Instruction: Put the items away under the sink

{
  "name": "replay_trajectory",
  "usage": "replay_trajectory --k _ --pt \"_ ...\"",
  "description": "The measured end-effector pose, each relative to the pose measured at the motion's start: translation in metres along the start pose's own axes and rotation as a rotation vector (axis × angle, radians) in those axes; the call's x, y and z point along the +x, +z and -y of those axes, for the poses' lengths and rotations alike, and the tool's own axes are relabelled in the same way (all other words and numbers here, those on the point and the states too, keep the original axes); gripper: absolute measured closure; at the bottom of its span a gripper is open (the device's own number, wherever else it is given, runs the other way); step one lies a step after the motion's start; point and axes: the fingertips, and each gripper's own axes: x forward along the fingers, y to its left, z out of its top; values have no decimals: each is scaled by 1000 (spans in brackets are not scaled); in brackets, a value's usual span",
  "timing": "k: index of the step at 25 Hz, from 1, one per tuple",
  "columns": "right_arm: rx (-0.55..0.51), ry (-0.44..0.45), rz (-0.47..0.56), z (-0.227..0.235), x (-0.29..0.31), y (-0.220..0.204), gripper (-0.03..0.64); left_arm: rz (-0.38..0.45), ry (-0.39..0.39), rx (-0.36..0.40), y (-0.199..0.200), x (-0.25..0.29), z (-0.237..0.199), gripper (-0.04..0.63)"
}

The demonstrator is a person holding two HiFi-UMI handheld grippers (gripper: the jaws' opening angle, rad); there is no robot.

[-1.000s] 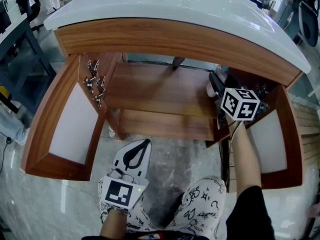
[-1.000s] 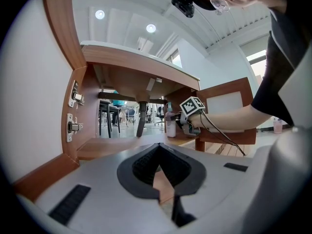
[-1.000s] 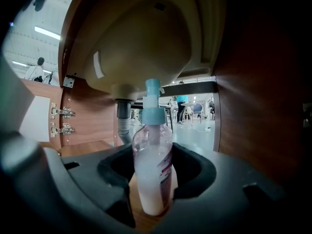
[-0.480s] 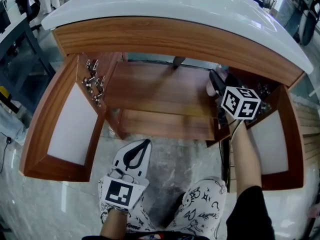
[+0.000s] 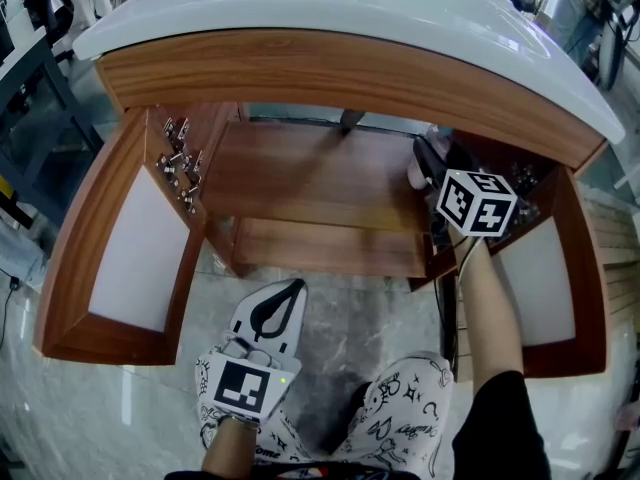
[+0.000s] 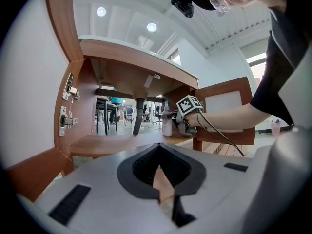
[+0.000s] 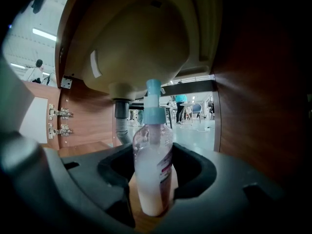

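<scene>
A clear pump bottle (image 7: 152, 174) with white liquid and a pale blue pump stands upright on the wooden shelf (image 5: 320, 183) under the sink, at the cabinet's right end. My right gripper (image 7: 152, 150) is shut on its lower body, a jaw at each side. In the head view this gripper (image 5: 427, 164) reaches into the cabinet beside the right wall, with the bottle (image 5: 415, 174) just showing past it. My left gripper (image 5: 293, 286) hangs low in front of the cabinet, above the floor, jaws shut and empty. In the left gripper view its tips (image 6: 158, 146) point at the shelf.
Both cabinet doors stand open: the left door (image 5: 130, 238) and the right door (image 5: 555, 278). A grey drain pipe (image 7: 121, 123) drops from the basin at the back. Metal hinges (image 5: 180, 158) line the left wall. The white countertop (image 5: 350, 8) overhangs the opening. The person's knees (image 5: 400, 418) are below.
</scene>
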Motion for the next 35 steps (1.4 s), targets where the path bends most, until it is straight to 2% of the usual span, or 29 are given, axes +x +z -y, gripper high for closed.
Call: replay_trajectory --k 4,11,18,25,35 --pt "-38 -23 6 -1 0 0 393 1 3 -6 1 -1 -1 589" --pt "-45 -60 7 1 -4 0 382 5 11 -12 1 -3 -5 589" --pt "-12 -81 2 1 -10 1 356 10 -4 -18 1 -3 -4 589" --pt "55 -57 19 -4 -19 4 356 28 -19 -45 3 -3 -5 589" --pt "53 -92 32 -6 -41 5 356 39 -44 -55 2 -1 -4 589"
